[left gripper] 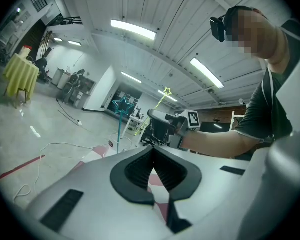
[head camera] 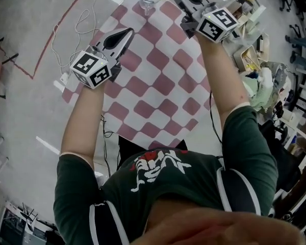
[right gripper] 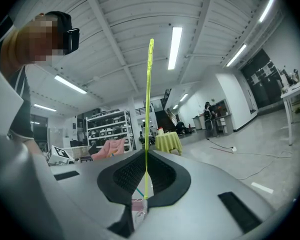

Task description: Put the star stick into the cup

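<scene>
While your right tool [right gripper: 145, 154] pinches the yellow-green star stick [right gripper: 148, 109] near its lower end, jaws pressed together on the shaft, you're in the carry step: stick in hand, not yet in the cup [head camera: 147, 5]. The stick stands upright out of the jaws, its star edge-on at the top. The clear cup sits at the far end of the checked cloth [head camera: 158, 86], just beside the right tool's tip in the head view and below the jaws in the right gripper view. A teal star stick [left gripper: 121, 129] looks to be standing in it already, though I can't confirm that. Your left tool [left gripper: 153, 151] is pressed together on nothing, over the cloth's left edge. Next, by my read: bring the stick's lower end over the cup's mouth, clear of the teal one, lower it in, then spread the jaws.
</scene>
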The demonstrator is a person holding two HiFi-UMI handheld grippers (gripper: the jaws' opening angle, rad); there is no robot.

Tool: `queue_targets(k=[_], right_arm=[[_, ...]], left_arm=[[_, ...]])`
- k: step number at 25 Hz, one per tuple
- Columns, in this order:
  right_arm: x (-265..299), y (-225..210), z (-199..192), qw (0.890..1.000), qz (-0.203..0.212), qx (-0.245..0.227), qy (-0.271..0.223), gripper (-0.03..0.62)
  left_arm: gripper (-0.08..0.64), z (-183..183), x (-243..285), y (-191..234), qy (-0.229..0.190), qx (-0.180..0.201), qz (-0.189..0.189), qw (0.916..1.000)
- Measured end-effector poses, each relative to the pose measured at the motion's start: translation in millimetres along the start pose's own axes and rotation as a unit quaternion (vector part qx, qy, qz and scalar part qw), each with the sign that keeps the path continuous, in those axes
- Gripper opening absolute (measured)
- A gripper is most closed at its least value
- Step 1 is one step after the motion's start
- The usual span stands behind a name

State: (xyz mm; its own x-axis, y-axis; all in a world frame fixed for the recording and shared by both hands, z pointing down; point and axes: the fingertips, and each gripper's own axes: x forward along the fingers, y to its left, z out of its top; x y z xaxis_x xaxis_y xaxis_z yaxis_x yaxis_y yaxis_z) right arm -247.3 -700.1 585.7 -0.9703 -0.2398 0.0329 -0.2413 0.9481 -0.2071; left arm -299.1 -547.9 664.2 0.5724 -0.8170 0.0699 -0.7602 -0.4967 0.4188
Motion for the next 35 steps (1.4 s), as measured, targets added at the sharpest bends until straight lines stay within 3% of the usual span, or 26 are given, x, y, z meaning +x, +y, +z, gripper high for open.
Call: queue_targets(k=[18, 24, 25, 26, 27, 35], right_arm=[[29.1, -19.4, -66.3, 0.998, -0.014, -0.035, 0.057, 0.041], [32.7, -17.1, -91.9, 0.987, -0.028, -0.085, 0.130, 0.043], [33.1, -15.6, -98.3, 0.984, -0.028, -0.091, 0.148, 0.079], [33.3, -13.8, -104.5, 0.981, -0.026, -0.096, 0.164, 0.187], [33.1, -12.4, -109.6, 0.979, -0.025, -0.101, 0.177, 0.220], [25.4, -14.3, -116.4, 0.976, -0.035, -0.101, 0.191, 0.233]], left_arm=[[0.011, -23.9, 8.8, 17.2, 0.002, -0.019, -0.015, 0.9997], [0.011, -25.8, 11.0, 14.4, 0.003, -0.019, -0.019, 0.9996], [0.011, -25.5, 11.2, 13.4, 0.003, -0.018, -0.020, 0.9996], [0.011, -25.4, 11.2, 12.5, 0.003, -0.017, -0.021, 0.9996], [0.011, -25.5, 11.3, 11.8, 0.002, -0.018, -0.021, 0.9996], [0.011, -28.6, 12.3, 5.2, 0.004, -0.021, -0.025, 0.9995]])
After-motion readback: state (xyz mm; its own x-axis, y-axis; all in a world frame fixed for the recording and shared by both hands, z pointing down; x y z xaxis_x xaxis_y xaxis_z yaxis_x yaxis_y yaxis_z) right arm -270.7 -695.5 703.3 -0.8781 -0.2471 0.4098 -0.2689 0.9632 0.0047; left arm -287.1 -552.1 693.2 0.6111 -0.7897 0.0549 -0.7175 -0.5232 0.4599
